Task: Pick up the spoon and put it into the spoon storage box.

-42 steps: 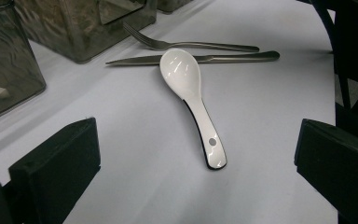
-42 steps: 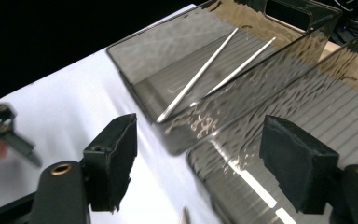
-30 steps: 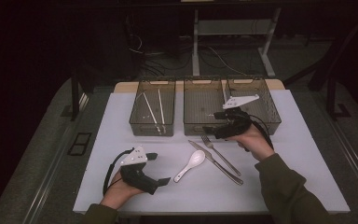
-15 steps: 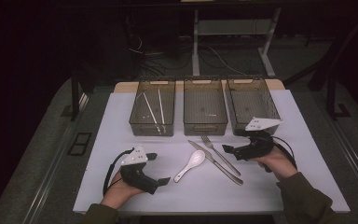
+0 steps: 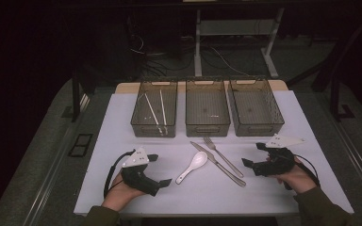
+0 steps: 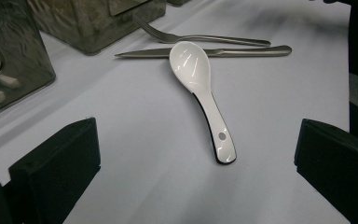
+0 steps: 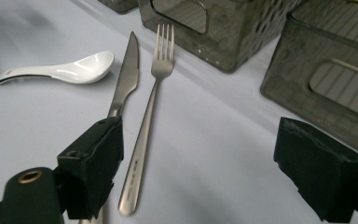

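Observation:
A white ceramic spoon [image 5: 193,165] lies on the white table, with a steel knife [image 5: 217,165] and fork [image 5: 222,155] just to its right. My left gripper [image 5: 160,169] rests at the front left, open, its jaws pointing at the spoon [image 6: 200,88]. The spoon's handle end lies between the jaws and touches neither. My right gripper [image 5: 252,154] is at the front right, open and holding nothing. In the right gripper view [image 7: 200,149] the fork [image 7: 149,112] and knife [image 7: 123,79] lie ahead by the left jaw, and the spoon [image 7: 65,70] is beyond them.
Three dark see-through bins stand in a row behind the cutlery: the left bin [image 5: 153,133] holds chopsticks [image 5: 153,110], the middle bin [image 5: 207,129] and the right bin [image 5: 257,129] look empty. The table ends just in front of the person's hands.
My right gripper has come back from the bins toward the person and to the right, down to the table's front right. The left gripper and the cutlery have stayed put.

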`<act>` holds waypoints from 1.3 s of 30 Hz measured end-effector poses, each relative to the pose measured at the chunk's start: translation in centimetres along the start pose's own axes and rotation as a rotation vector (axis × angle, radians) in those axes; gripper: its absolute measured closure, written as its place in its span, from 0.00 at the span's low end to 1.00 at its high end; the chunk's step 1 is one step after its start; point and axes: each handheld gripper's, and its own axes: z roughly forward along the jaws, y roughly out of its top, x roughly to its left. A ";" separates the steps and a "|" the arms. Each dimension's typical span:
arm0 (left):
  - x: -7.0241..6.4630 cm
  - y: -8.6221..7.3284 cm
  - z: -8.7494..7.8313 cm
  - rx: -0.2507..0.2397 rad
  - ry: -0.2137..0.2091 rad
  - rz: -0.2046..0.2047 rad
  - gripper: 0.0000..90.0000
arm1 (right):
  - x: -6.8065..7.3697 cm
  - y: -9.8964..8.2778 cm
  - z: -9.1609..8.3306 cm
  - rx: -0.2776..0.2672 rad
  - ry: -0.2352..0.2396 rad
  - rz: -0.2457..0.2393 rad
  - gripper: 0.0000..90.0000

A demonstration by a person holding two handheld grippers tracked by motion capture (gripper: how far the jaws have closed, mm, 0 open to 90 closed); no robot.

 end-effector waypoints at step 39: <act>-3.1 2.3 6.8 0.194 -0.115 0.074 0.98 | 0.5 -2.8 -1.6 0.031 0.036 0.043 0.15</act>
